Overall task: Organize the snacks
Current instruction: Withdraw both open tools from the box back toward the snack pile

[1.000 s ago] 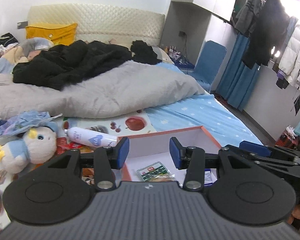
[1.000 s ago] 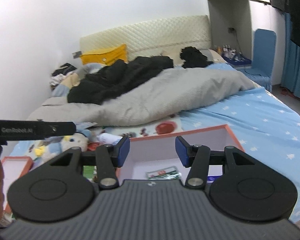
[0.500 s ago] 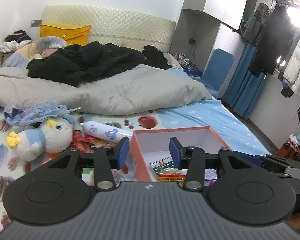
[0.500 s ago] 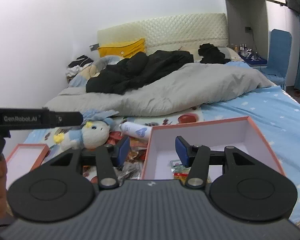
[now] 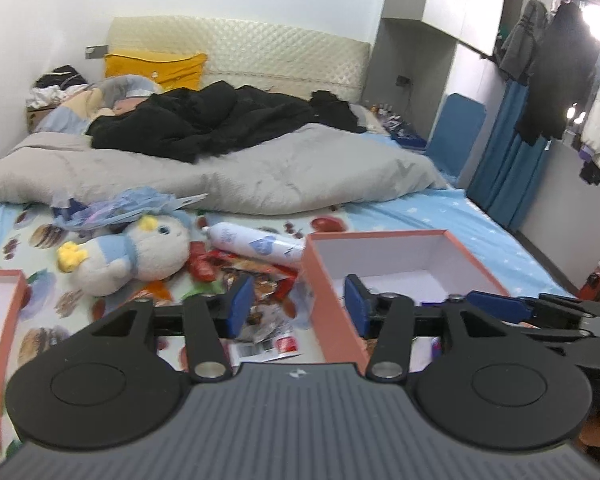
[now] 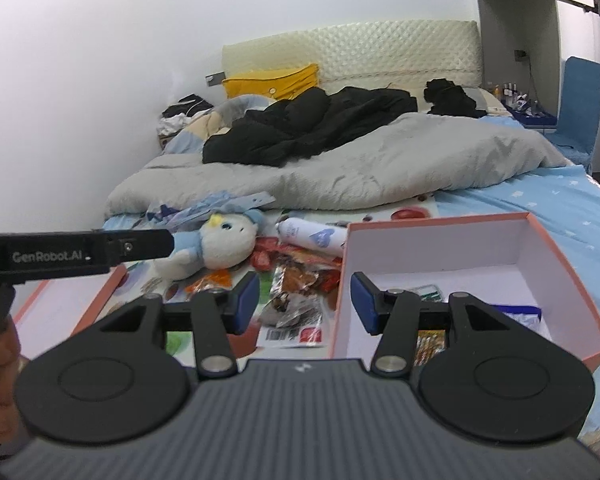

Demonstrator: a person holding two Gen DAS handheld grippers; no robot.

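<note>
Left gripper [image 5: 296,308] held low above the bed [image 5: 440,220], fingers [image 5: 240,306] spread wide with nothing between them. Straddling the left wall of the orange box [image 5: 472,264]: one blue pad over the loose snack packets [image 5: 260,276], the other pad just over the white inside of the box.

Right gripper [image 6: 304,306] placed in the same manner, fingers [image 6: 246,302] also spread wide and empty. Left pad above the snack packets [image 6: 300,284], right pad inside the orange box [image 6: 560,264], close to its left wall.

Snack packets lying in a small pile on the printed sheet, between the orange box and a plush toy [image 6: 220,246], just left of the box wall. Some packets already inside the box, on its white bottom: a green one [image 6: 428,290], a blue and white one [image 6: 520,312], and one orange, partly hidden behind the right gripper.

White bottle [image 6: 312,236] lying on its side behind the pile, near the far left corner of the box. Box lid [image 6: 96,300], orange rim and white inside, lying open side up at the left of the pile, partly hidden by the left gripper body in the right wrist view. Grey blanket [image 5: 260,176] and black clothes [image 5: 212,120] heaped further back on the bed.
</note>
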